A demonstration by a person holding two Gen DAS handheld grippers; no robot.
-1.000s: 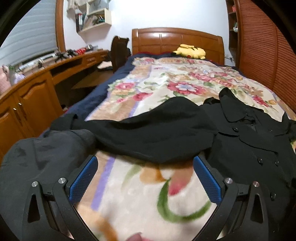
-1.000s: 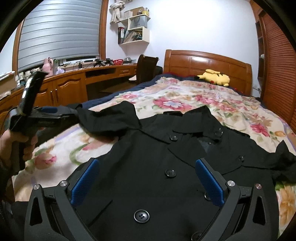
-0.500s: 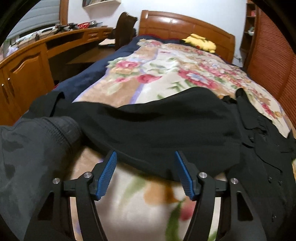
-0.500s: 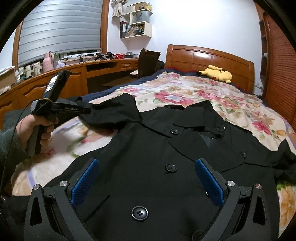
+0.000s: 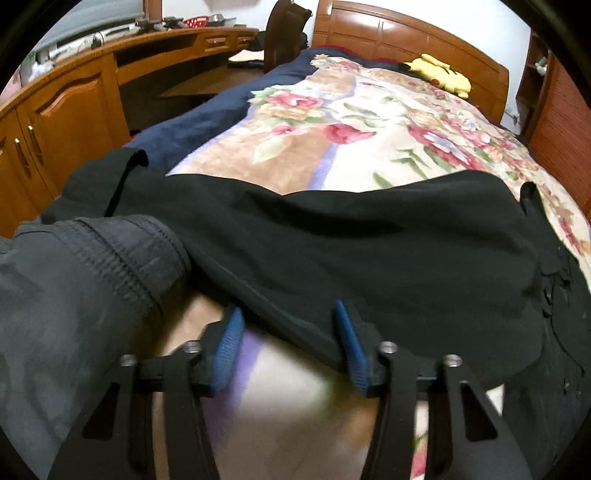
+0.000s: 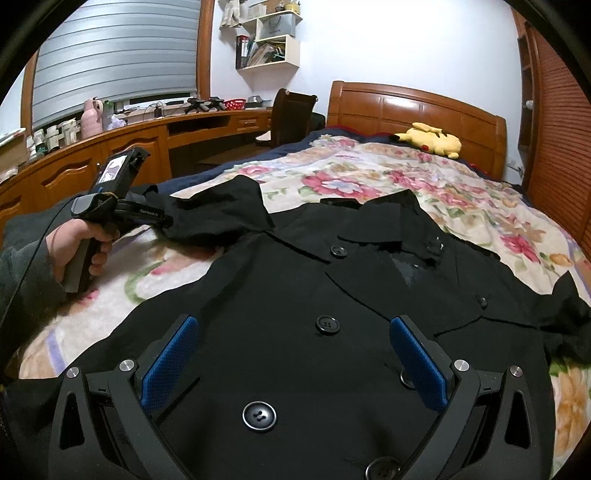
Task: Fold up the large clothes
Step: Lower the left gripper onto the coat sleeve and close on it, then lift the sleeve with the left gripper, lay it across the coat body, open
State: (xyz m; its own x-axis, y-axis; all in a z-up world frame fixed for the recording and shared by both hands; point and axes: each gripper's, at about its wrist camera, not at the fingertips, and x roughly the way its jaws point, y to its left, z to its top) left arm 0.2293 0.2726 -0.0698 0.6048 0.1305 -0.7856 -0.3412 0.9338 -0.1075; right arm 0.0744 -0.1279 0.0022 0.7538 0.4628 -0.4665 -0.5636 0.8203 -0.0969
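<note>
Black buttoned coat (image 6: 332, 332) lay front-up on floral bedspread (image 6: 424, 177). Left gripper (image 5: 288, 332) closing on lower edge of sleeve (image 5: 332, 251), fabric between fingers (image 5: 229, 339), not yet pinched. Right gripper (image 6: 295, 362) hovered wide open, empty, above coat front. Step judged: sleeve grasp. Next: secure pinch, fold sleeve across front.

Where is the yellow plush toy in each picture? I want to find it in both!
Left wrist view: the yellow plush toy lies at the upper right, on the bed by the wooden headboard.
Right wrist view: the yellow plush toy lies right of centre, upper half, against the same headboard.
Shared landmark: the black buttoned coat spread on the floral blanket.
</note>
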